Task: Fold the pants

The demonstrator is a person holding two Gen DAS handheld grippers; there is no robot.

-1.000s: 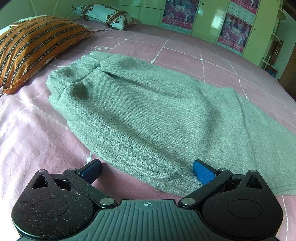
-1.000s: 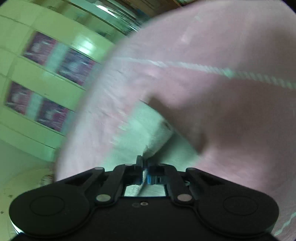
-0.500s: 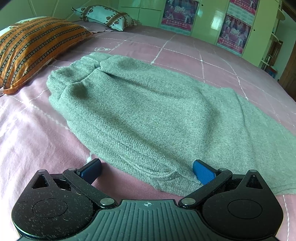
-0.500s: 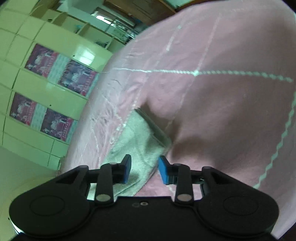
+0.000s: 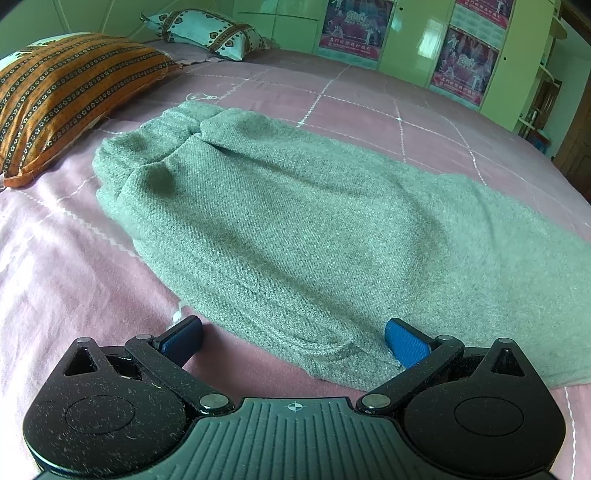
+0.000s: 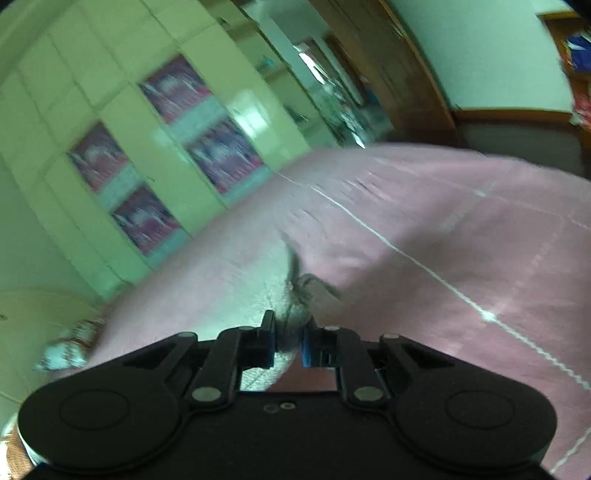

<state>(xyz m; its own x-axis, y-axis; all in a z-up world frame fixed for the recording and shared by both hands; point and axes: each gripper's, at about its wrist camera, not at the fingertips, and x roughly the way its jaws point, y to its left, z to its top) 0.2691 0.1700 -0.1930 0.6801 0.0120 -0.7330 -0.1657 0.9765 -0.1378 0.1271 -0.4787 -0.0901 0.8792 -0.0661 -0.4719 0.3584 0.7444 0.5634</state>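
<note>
Blurrily, the right gripper (image 6: 289,338) pinches the pants (image 5: 295,229) hem; left gripper (image 5: 293,341) splayed wide.

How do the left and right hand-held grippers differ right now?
The left hand-held gripper is wide open, gripping nothing; the right hand-held gripper is pinched shut on the pants. The left view is sharp, the right motion-blurred. Both have blue pads and sit at the pants' edge.

There is one pair of grey pants (image 5: 295,229), two pillows, one orange striped (image 5: 62,92) and one white patterned (image 5: 210,31), and four posters.
</note>
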